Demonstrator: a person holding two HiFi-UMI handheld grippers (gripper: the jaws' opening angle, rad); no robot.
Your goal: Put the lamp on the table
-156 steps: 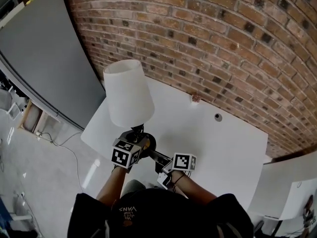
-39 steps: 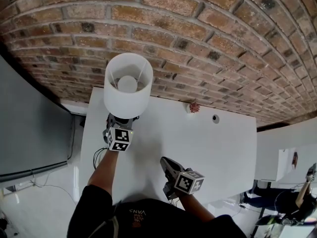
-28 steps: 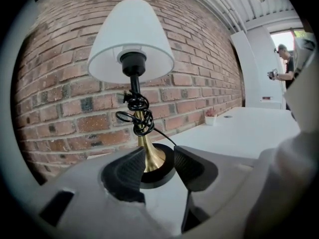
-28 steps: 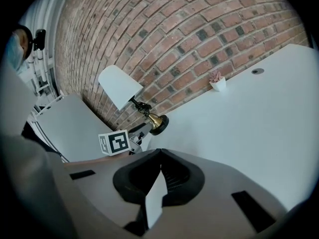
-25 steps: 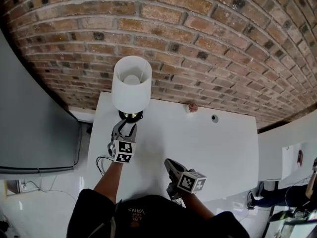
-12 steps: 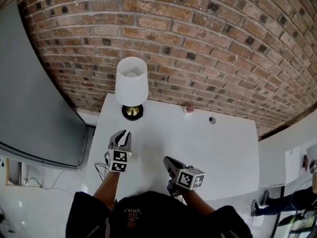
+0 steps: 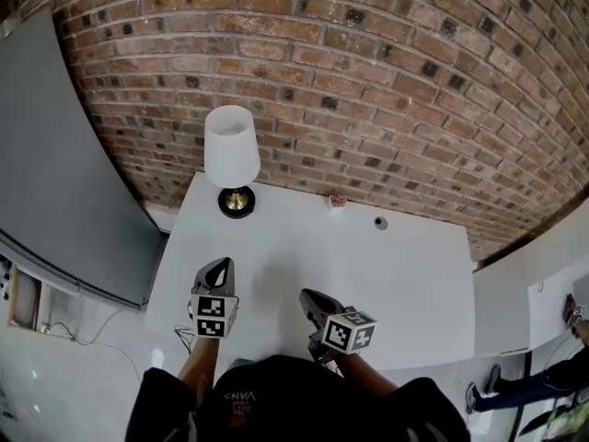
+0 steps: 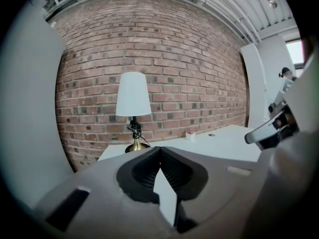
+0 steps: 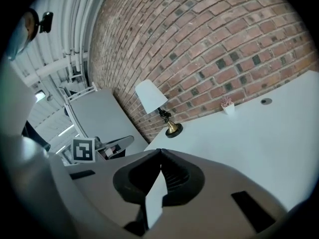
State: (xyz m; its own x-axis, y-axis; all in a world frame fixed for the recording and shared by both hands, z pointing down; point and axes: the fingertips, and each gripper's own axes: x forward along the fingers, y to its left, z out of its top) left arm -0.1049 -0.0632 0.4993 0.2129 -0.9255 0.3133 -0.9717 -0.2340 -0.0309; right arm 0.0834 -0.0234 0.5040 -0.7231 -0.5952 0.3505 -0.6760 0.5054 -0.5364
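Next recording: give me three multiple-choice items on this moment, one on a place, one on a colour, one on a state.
1. Where does the lamp stand?
A. the table, far left corner, by the brick wall
B. on the floor
C. mid-table

2. Its shade is:
A. red
B. black
C. white

3. The lamp is:
A. lying on its side
B. upright, held by nothing
C. upright, clamped in a gripper

Key: 1 A, its base sits at that corner. 2 C, the shade is plain white. 3 B, the left gripper and right gripper hover at the near edge, apart from it.
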